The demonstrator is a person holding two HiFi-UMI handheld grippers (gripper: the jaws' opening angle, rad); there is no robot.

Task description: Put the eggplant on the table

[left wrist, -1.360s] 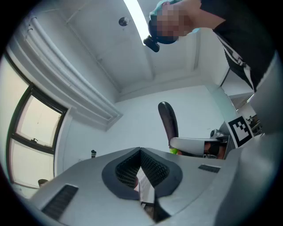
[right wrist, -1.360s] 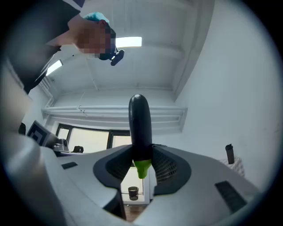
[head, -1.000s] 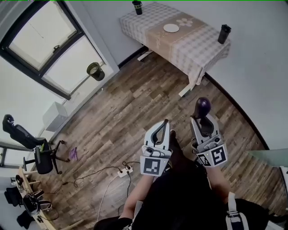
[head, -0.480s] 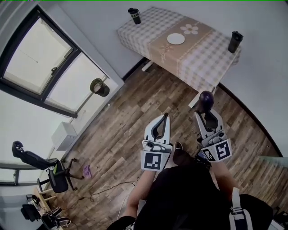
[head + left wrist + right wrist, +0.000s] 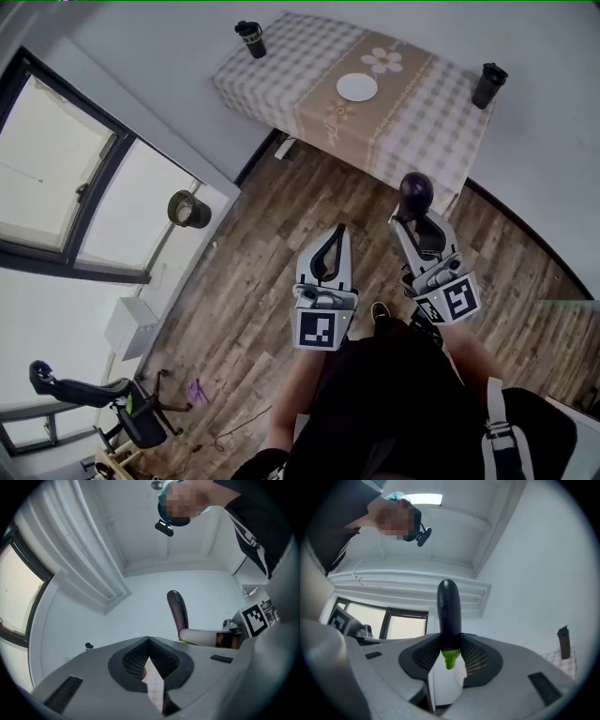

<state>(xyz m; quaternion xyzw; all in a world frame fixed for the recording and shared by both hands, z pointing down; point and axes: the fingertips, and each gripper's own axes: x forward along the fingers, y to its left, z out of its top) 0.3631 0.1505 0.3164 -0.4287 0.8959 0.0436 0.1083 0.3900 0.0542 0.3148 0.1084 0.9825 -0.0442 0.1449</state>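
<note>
A dark purple eggplant [image 5: 415, 194] stands upright in my right gripper [image 5: 412, 217], whose jaws are shut on its lower end. In the right gripper view the eggplant [image 5: 449, 616] rises from between the pads with its green stem pointing down, and the right gripper [image 5: 449, 645] clamps it. My left gripper [image 5: 339, 232] is beside it at the left, shut and holding nothing. The left gripper [image 5: 149, 641] view shows the eggplant [image 5: 178, 613] off to the right. The table [image 5: 309, 56], under a checked cloth, stands ahead against the wall, beyond both grippers.
On the table are a white plate [image 5: 356, 86] and two dark cups, one at the left corner [image 5: 248, 37] and one at the right edge [image 5: 486, 84]. A wood floor lies below. A window, a dark round pot [image 5: 189, 209] and an office chair [image 5: 131, 417] are at the left.
Both grippers have travelled across the floor toward the table, which now lies closer ahead. The eggplant stays upright in the right gripper. The left gripper stays shut.
</note>
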